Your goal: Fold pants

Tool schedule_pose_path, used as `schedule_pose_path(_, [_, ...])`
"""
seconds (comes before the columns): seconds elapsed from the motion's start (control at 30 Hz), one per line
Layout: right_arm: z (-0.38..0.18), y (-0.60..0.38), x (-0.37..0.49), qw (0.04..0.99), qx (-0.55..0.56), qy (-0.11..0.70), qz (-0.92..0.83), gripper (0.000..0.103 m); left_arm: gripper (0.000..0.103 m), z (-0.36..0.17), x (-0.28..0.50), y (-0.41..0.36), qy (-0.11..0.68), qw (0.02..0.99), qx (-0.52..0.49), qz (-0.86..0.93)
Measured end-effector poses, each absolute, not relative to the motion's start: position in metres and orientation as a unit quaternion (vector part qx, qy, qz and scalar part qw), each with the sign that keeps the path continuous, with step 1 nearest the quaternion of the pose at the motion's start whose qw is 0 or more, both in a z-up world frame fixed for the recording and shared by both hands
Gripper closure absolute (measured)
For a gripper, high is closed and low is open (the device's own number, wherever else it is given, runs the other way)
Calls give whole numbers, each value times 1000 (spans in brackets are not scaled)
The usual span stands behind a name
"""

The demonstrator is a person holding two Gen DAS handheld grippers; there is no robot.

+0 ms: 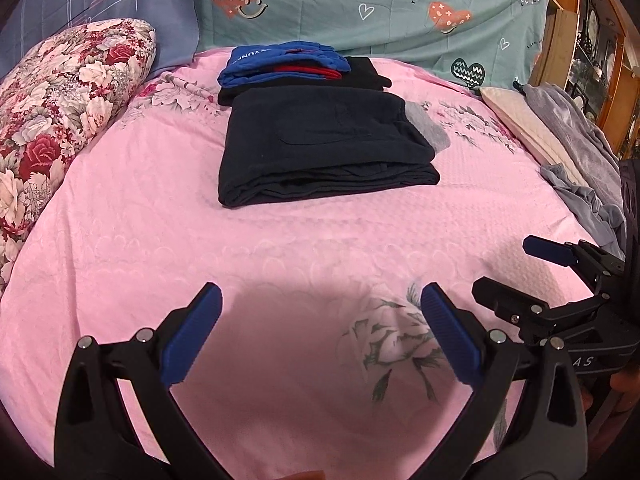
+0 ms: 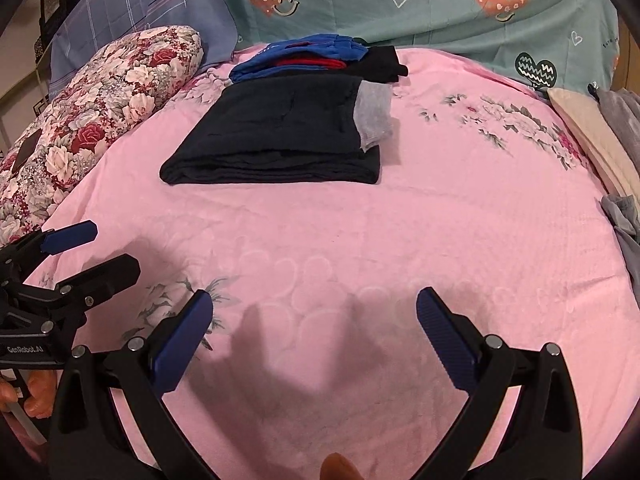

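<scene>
The pink bedspread (image 1: 120,216) fills nearly everything ahead of me, printed with pale flowers and lying flat. Behind it a teal sheet with hearts (image 1: 360,4) stands along the far edge, and a floral pillow (image 1: 60,104) lies on my left. On the right edge sit a cream cushion (image 1: 516,120) and rumpled grey cloth (image 1: 580,148).

The dark pants (image 1: 320,148) lie folded into a thick rectangle on the far middle of the bedspread, a grey lining piece (image 1: 430,130) poking out at their right side. Just behind them, touching, is a small stack of folded clothes in blue, red and black (image 1: 288,68).

I hold both grippers low over the near part of the bed, well apart from the pants, pointing forward. My left gripper (image 1: 320,300) has its blue-padded jaws spread wide with nothing between them, only bare bedspread below. My right gripper (image 2: 314,304) is spread the same way, also empty. Each shows at the other's side, close by. My fingers (image 2: 38,396) wrap the left gripper's handle.
</scene>
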State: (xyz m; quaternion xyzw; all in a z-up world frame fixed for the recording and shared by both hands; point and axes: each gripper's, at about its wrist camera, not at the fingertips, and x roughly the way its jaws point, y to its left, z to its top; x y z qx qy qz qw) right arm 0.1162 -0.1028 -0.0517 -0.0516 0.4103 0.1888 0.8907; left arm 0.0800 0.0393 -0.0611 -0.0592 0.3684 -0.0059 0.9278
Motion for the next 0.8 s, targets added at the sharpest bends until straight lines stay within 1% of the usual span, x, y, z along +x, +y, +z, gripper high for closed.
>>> schedule_pose_path(0.53, [-52,-103,117,890,-50,412,188,1,2,-70,85,38,384,921,-56,-13])
schedule_pose_path(0.8, [-54,-103,118,889,-50,415,188,1,2,-69,84,38,377,925,-51,-15])
